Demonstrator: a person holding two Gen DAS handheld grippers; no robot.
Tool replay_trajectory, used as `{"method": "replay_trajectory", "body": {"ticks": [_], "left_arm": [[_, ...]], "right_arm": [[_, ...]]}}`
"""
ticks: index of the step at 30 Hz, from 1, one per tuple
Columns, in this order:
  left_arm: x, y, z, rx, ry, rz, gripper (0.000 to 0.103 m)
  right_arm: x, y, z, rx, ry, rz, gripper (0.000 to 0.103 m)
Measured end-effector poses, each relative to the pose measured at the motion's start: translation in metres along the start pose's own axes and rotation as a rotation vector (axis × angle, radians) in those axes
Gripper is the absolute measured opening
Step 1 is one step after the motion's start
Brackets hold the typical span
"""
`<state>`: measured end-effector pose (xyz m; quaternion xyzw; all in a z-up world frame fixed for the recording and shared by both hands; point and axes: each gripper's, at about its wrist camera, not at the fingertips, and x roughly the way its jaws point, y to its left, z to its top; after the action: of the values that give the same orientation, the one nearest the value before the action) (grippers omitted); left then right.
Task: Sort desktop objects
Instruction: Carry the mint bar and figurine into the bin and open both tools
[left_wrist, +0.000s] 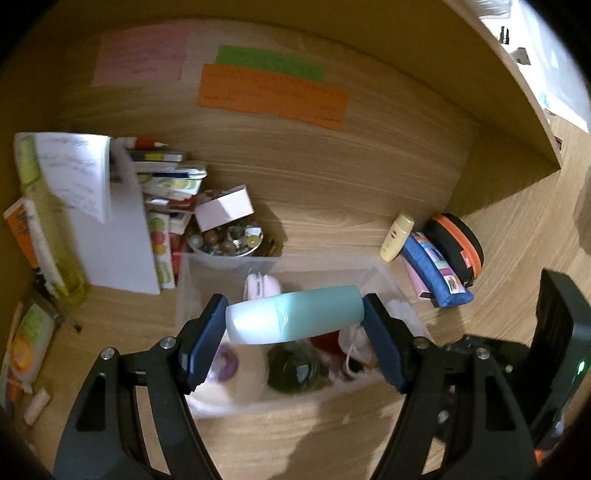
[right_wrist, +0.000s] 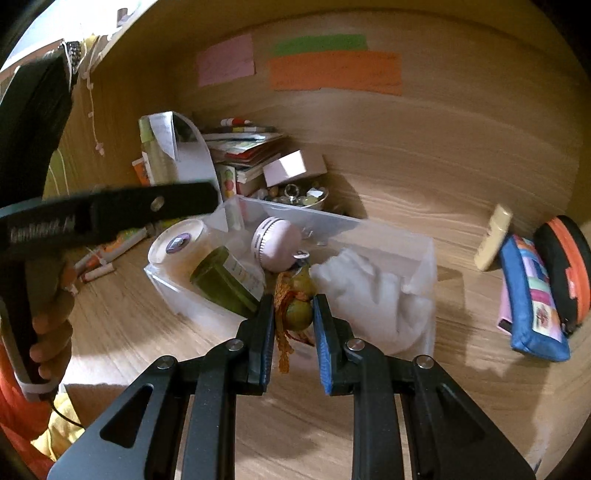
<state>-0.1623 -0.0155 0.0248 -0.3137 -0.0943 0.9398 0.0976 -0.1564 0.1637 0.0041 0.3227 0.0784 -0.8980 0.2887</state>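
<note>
Nearest in the left wrist view, the left gripper (left_wrist: 295, 325) holds a pale teal bottle (left_wrist: 295, 314) crosswise: its long axis runs straight from one finger to the other, white cap end against the left pad, base against the right, so the fingers stand fairly wide and are full. The bottle hangs directly above the clear bin (left_wrist: 207, 266), with the jars and cloth in it showing below.

In the right wrist view, the right gripper (right_wrist: 293, 314) has its fingers narrow, clamped on a small greenish gourd-shaped charm (right_wrist: 298, 314) with an orange tassel (right_wrist: 282, 347) dangling beneath. It sits over the near edge of that same bin.

Both hands look equally close to the bin, so a release would probably drop either piece inside. Beyond, on the bench (left_wrist: 332, 206), a blue pencil case (left_wrist: 436, 273) lies well off to the right.
</note>
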Motion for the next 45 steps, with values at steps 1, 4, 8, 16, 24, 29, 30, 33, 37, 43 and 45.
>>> {"method": "replay_trajectory", "body": {"ticks": [1,4,8,16,24,29,30,33,37,43,45], "left_arm": [[0.004,0.0,0.003,0.0,0.003,0.003,0.073],[0.02,-0.003,0.01,0.015,0.022,0.008,0.073],[0.044,-0.007,0.013,0.03,0.059,0.021,0.073],[0.073,-0.009,0.013,0.031,0.109,0.015,0.073],[0.09,-0.008,0.011,0.016,0.157,0.005,0.073],[0.09,-0.012,0.011,0.035,0.167,-0.001,0.073],[0.089,-0.012,0.011,0.035,0.166,-0.001,0.073],[0.085,-0.013,0.013,0.033,0.165,-0.001,0.074],[0.08,-0.012,0.014,0.013,0.166,-0.019,0.076],[0.065,-0.013,0.016,-0.01,0.161,-0.054,0.088],[0.056,-0.016,0.016,-0.013,0.156,-0.064,0.091]], "right_arm": [[0.004,0.001,0.001,-0.003,0.005,0.004,0.018],[0.014,0.0,0.003,-0.006,0.021,0.011,0.018],[0.026,-0.002,0.003,-0.002,0.04,0.017,0.018],[0.038,-0.004,0.003,-0.017,0.053,0.02,0.018],[0.049,0.002,0.001,-0.044,0.065,0.011,0.018],[0.048,0.002,0.001,-0.058,0.065,-0.006,0.018],[0.048,0.003,0.001,-0.06,0.068,-0.008,0.019],[0.046,0.002,0.004,-0.048,0.077,-0.009,0.031],[0.035,0.006,0.005,-0.031,0.068,0.005,0.045],[0.024,0.009,0.004,-0.018,0.07,-0.002,0.069],[0.016,0.011,0.003,-0.01,0.061,-0.001,0.075]]}}
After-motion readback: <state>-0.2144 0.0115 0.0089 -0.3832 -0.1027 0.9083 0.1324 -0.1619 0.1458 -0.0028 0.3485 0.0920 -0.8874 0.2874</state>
